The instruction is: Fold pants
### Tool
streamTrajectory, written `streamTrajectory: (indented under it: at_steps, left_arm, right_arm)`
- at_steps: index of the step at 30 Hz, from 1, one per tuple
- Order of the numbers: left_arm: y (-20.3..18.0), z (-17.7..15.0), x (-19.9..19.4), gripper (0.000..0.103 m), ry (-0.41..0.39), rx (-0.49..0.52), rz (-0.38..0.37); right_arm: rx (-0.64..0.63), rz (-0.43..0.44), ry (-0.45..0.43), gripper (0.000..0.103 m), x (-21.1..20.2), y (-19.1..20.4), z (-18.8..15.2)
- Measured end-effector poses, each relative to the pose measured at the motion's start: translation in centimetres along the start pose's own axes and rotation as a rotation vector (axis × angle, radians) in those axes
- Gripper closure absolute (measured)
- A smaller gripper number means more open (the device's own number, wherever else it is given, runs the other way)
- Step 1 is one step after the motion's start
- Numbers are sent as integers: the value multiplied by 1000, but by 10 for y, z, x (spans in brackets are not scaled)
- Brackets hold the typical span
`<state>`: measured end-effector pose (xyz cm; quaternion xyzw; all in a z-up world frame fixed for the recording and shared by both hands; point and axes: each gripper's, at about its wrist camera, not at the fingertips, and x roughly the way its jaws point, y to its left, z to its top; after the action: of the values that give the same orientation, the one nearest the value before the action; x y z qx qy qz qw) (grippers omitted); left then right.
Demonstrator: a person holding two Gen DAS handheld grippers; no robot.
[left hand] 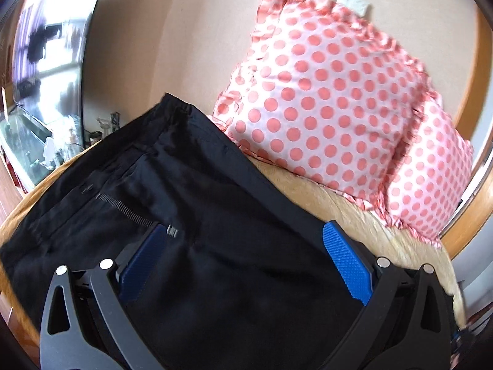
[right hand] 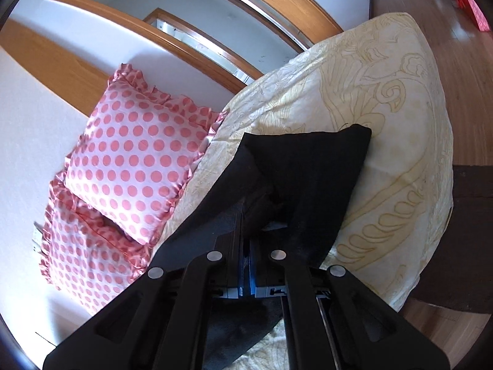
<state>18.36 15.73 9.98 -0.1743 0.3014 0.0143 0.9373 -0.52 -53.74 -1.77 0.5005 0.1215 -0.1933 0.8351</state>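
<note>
On my left, the left gripper (left hand: 246, 243) has its blue fingers (left hand: 346, 260) spread wide, released over the waist end of the black pants (left hand: 191, 178), whose zipper (left hand: 123, 208) lies exposed on the bed (left hand: 354, 212). On my right, the right gripper (right hand: 246, 212) is clenched on a pant-leg fold, the polka-dot pillows (right hand: 132, 160) just beside it.

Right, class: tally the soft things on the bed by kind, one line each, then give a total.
Black pants: 1
Pink polka-dot pillows: 2
Cream patterned bedspread: 1
Total: 4
</note>
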Motion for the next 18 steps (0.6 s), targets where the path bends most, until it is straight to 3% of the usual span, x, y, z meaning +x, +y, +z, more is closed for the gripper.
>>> streamTrajectory:
  at_steps: [4, 8, 10, 13, 18]
  left_arm:
    - [-4, 47, 51, 2, 53, 6, 69]
    - [2, 84, 111, 2, 138, -58, 147]
    - [9, 96, 142, 9, 201, -98, 176]
    - [19, 103, 176, 23, 284, -140, 205]
    - [34, 107, 213, 27, 322, -168, 289]
  right_arm:
    - [-31, -9, 1, 101, 2, 3, 0]
    - [-51, -19, 2, 101, 3, 4, 0]
    - [-65, -28, 4, 101, 4, 6, 0]
    - [-81, -35, 11, 101, 5, 6, 1]
    - [-109, -53, 17, 101, 7, 8, 1]
